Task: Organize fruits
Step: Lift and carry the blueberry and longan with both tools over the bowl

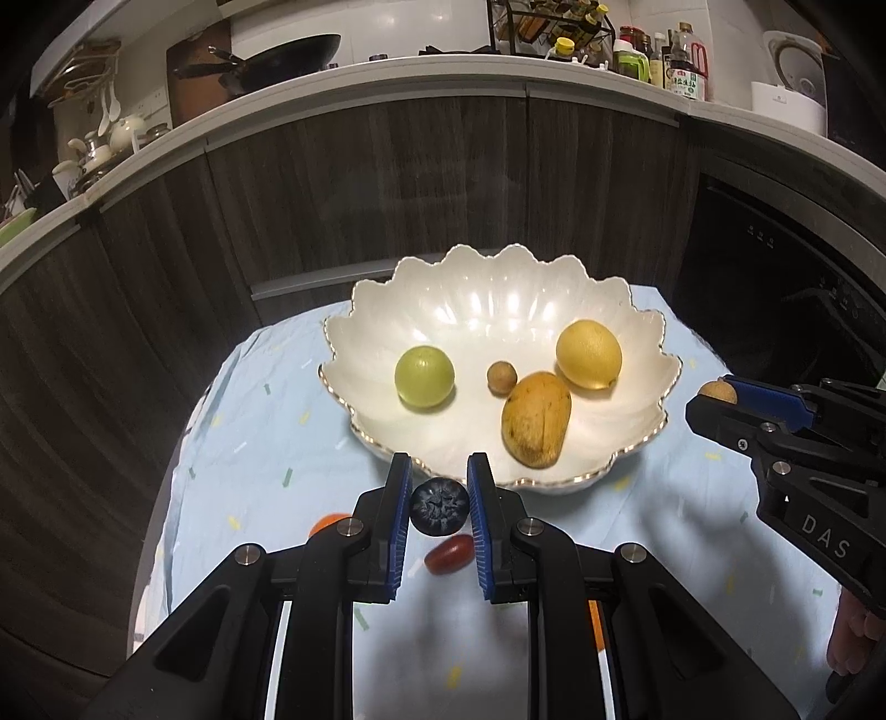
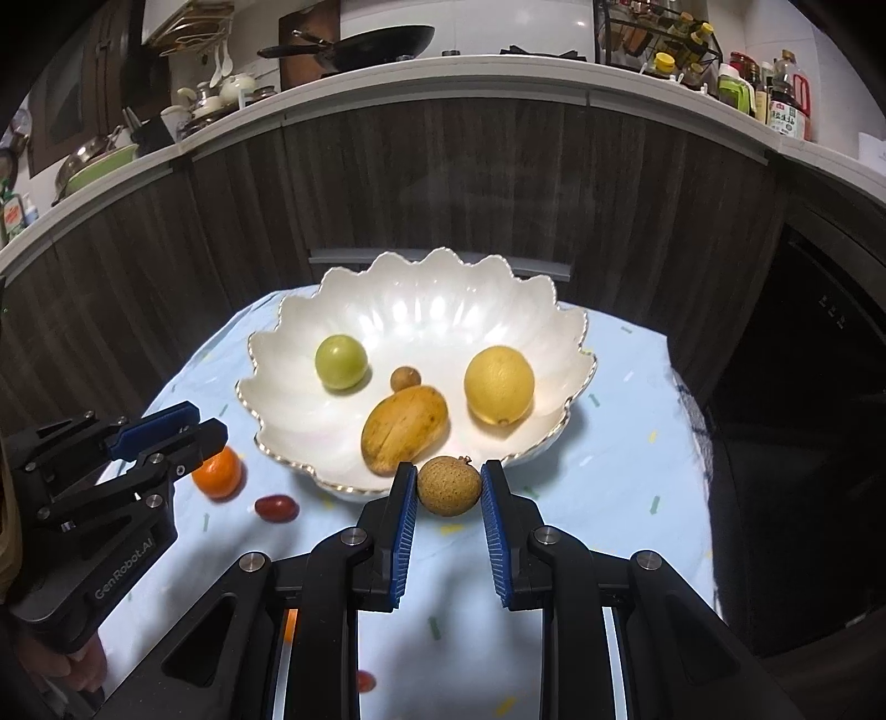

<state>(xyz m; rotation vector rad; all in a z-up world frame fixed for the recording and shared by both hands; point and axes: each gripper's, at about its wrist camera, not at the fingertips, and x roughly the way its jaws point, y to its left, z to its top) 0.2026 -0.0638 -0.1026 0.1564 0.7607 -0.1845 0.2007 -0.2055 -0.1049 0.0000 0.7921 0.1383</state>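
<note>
My left gripper [image 1: 440, 498] pinches a dark blueberry [image 1: 439, 506] between its blue pads, just short of the near rim of the white scalloped bowl [image 1: 487, 277]. My right gripper [image 2: 448, 482] pinches a brown longan [image 2: 448, 486] in the same way, at the bowl's 6 o'clock edge.

Bowl contents, seen in both views: a green round fruit [image 1: 424, 376] at 9 o'clock, a small brown longan in the bowl [image 1: 501, 378] at centre, a yellow-brown mango [image 1: 536, 418] toward 5 o'clock, and a lemon [image 1: 588, 356] at 3 o'clock.

Only the right wrist view shows the mandarin [image 2: 217, 472] whole, on the cloth at the bowl's 8 o'clock, just beyond the left gripper's tips; in the left wrist view it is mostly hidden behind a finger. The red oval fruit [image 2: 276, 508] lies near it and appears in both views. A second small red fruit [image 2: 366, 680] shows between the right gripper's arms, in that view alone. The left wrist view shows the right gripper from the side at 3 o'clock, its longan peeking past the tip.

The surface is a table under a pale blue cloth [image 2: 626, 443] with small coloured dashes. Behind stand dark wood-grain cabinets [image 1: 387, 194] and a pale countertop [image 2: 443, 77] carrying a black wok [image 2: 382, 44], bottles [image 2: 786, 105] and crockery.
</note>
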